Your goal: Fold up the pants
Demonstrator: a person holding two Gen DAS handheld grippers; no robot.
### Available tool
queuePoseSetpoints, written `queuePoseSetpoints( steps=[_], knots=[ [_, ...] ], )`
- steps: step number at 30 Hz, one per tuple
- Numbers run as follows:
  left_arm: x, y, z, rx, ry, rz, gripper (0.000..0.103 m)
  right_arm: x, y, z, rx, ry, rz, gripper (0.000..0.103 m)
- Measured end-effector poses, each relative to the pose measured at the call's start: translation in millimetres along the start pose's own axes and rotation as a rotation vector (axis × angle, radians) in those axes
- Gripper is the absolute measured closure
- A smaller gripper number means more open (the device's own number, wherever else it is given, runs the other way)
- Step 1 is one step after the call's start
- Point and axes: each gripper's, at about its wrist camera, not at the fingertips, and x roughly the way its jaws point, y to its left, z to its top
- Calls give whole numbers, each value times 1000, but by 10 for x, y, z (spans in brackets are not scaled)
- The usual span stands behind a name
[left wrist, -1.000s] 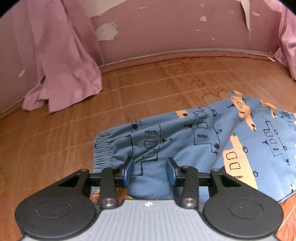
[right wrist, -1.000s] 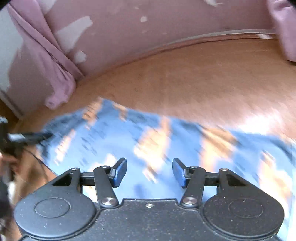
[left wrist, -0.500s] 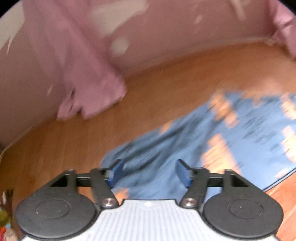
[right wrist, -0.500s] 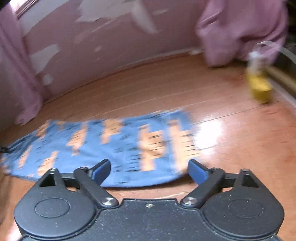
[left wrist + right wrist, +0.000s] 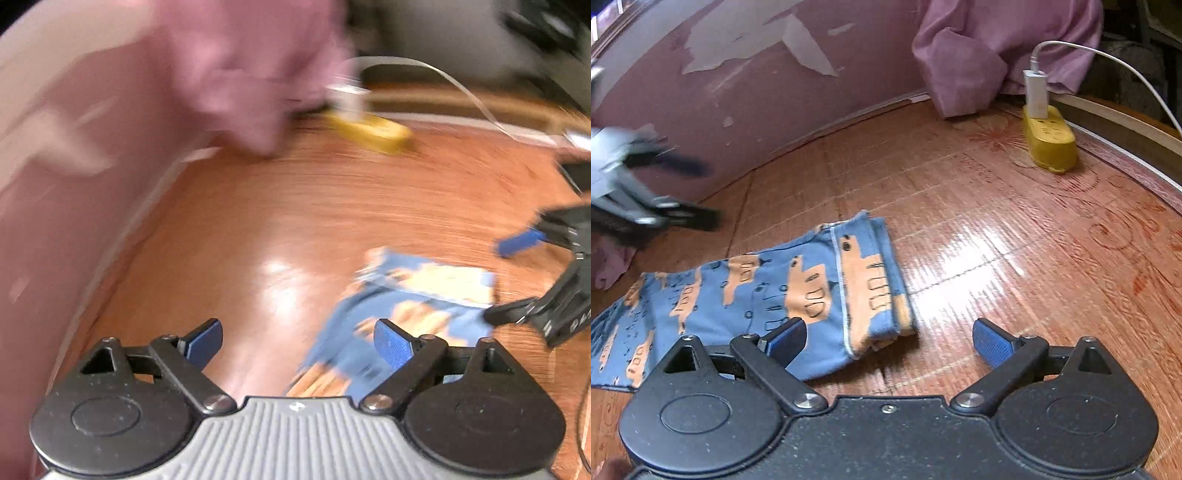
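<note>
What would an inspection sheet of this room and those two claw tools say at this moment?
Surface: glossy reddish wood-pattern floor, glare patch beside the pants.
Job's things: blue pants with orange print, lying flat on the floor, hem end nearest the right gripper.
Clutter: yellow power strip by the wall, white charger plugged in.
Grippers: left gripper open, holding nothing, view blurred; right gripper open, holding nothing, above the hem end.
Cables: white cable running from the charger off to the right.
Surroundings: pink wall with peeling paint, pink curtain bunched in the corner.
</note>
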Motion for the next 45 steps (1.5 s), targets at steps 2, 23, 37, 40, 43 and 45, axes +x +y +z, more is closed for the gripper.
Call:
queuePoseSetpoints(
  steps=[2,23,37,40,43,45],
  knots=[
    [216,-133,214,88,32,-70,8,6,41,15,-15,-10,4,1],
    [1143,99,381,-72,102,-339,45,74,-28,34,0,-24,3,58],
    [1072,-49,479,-117,40,-272,84,-14,53,17,-47,-76,-55,90],
    [1152,-126,478,-111,40,-238,76,39,-3,7,-6,-41,-56,88],
    [1106,-102,518,-114,32,-216,56,35,-25,10,19,-36,-54,80],
    [1010,-43,526,-133,0,-188,47,32,-37,7,39,-33,-43,80]
  ],
)
